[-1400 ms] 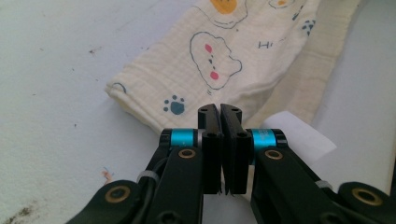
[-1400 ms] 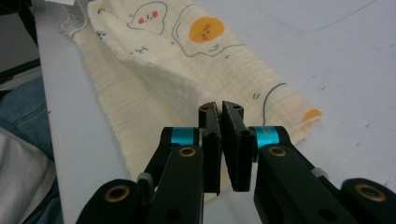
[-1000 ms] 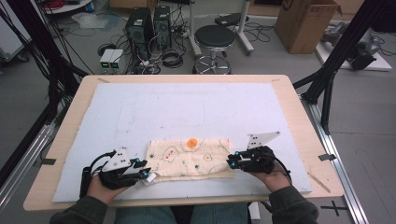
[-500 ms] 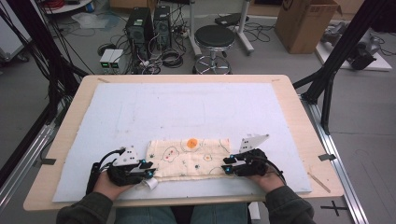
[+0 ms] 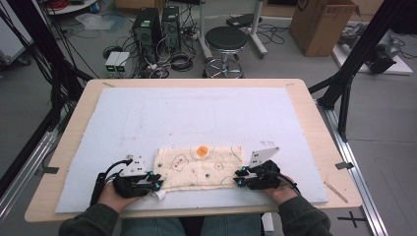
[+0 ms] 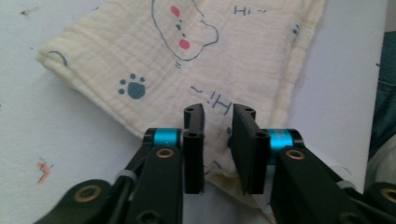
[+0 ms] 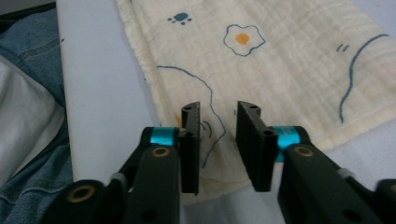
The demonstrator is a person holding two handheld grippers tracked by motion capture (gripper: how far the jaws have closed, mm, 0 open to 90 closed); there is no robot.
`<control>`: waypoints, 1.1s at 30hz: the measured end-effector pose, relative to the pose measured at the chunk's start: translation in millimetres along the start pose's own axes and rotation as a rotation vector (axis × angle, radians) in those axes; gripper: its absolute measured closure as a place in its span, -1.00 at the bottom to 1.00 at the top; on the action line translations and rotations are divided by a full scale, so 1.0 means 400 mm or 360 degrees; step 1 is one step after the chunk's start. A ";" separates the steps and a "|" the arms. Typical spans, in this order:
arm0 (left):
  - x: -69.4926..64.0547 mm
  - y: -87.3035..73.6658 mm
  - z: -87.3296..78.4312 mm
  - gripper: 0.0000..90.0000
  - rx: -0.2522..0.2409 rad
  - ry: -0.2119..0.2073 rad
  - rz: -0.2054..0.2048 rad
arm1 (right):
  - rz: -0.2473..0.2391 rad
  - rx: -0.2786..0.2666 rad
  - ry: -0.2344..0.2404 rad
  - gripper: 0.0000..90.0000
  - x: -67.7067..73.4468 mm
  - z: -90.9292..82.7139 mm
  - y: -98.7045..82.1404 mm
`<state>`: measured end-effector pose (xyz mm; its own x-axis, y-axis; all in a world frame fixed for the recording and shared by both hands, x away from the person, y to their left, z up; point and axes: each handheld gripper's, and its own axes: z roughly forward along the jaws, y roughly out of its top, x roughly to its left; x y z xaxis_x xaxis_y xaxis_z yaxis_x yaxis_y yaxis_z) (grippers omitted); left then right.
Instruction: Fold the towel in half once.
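Note:
A folded cream cloth [image 5: 201, 160] printed with cartoon animals, a paw and a fried egg lies flat near the mat's front edge. My left gripper [image 5: 158, 186] is at its near left corner. In the left gripper view the jaws [image 6: 218, 116] have just been closing and straddle the cloth's [image 6: 187, 60] corner with a gap still between the pads. My right gripper [image 5: 238, 178] is at the near right corner. Its jaws [image 7: 218, 114] have just been closing too, with the cloth's [image 7: 289, 60] edge between them, and the pads stand apart.
The cloth rests on a pale blue mat [image 5: 196, 113] covering a wooden table [image 5: 319, 128]. Beyond the table are a black stool [image 5: 226, 39], computer towers [image 5: 157, 24] and a cardboard box [image 5: 324, 24]. The person's jeans [image 7: 28, 60] lie past the near edge.
The right gripper has shifted a little left and down toward the cloth's right corner. The left gripper has edged slightly right against the left corner. The cloth lies as before.

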<state>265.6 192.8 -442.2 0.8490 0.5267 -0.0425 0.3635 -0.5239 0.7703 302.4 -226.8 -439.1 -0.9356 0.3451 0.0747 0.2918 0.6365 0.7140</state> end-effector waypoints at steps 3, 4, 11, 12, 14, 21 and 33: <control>0.003 0.001 -0.001 0.81 0.0007 0.0013 0.0003 | 0.0004 -0.0005 0.0027 0.76 -0.002 0.002 -0.001; 0.002 0.001 -0.001 0.86 0.0001 0.0020 0.0013 | 0.0009 -0.0003 0.0026 0.83 -0.002 0.002 0.000; -0.001 0.007 -0.011 0.96 -0.0040 0.0043 0.0038 | 0.0007 -0.0025 0.0038 0.93 -0.006 -0.002 -0.001; -0.001 0.008 -0.014 0.96 -0.0055 0.0049 0.0034 | 0.0009 -0.0028 0.0040 0.93 -0.006 -0.004 0.000; 0.000 0.009 -0.020 0.96 -0.0081 0.0049 0.0030 | 0.0020 -0.0050 0.0042 0.93 -0.007 -0.009 0.000; -0.002 0.012 -0.033 0.96 -0.0137 0.0036 0.0029 | 0.0041 -0.0127 0.0043 0.94 -0.005 -0.028 -0.001; -0.008 0.012 -0.032 0.97 -0.0121 -0.0016 0.0055 | 0.0048 -0.0162 0.0106 0.85 -0.002 -0.037 -0.006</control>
<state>259.9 197.3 -430.5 0.8644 0.5023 -0.0209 0.3039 -0.4890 0.8176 299.3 -239.1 -430.6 -0.9388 0.3144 0.1406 0.3013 0.5521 0.7774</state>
